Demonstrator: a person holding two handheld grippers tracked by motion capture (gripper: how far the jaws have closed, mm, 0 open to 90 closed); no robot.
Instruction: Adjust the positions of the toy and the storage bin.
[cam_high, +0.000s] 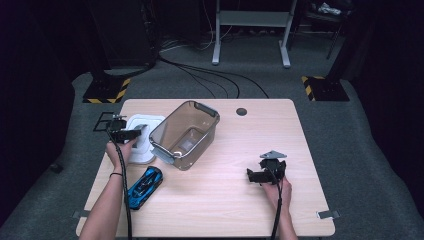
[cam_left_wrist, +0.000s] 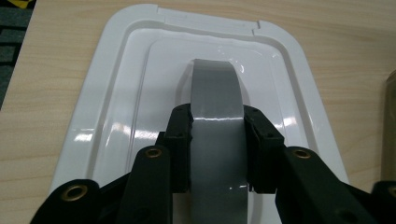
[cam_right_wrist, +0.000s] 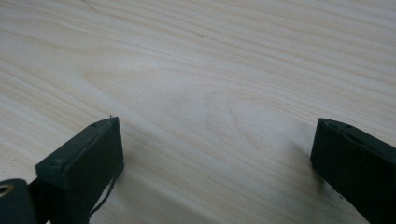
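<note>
1. White plastic is what the left gripper (cam_left_wrist: 217, 140) works on: a white lid (cam_left_wrist: 116, 121) lies flat on the worktop (cam_high: 225, 200), and the fingers (cam_left_wrist: 180, 140) are clamped on either side of its grey handle (cam_left_wrist: 217, 107), which arches up between them.
2. The right gripper (cam_high: 266, 170) rests apart on bare wood; its fingers (cam_right_wrist: 84, 163) stand wide with nothing between them.
3. The smoky clear bin (cam_high: 185, 134) stands just beyond the left fingers' right side, close against the lid's edge. A blue toy car (cam_high: 145, 184) lies behind the left fingers, nearer the person, beside the left forearm.
4. Risk, as I judge it: the handle is glossy and curved, so the lid could swing or slip out of the fingers when lifted, since the grip is on a narrow strap at one point.
5. Risk: the bin is so near that a tilted lid could knock its rim and shove it along the worktop.
6. Risk: the trailing cable beside the left forearm could drag over the car.
7. The worktop is pale wood grain with a round port at its far edge. Around it lie grey carpet, black cables, metal stand legs and hazard-striped bases in a dark room.
</note>
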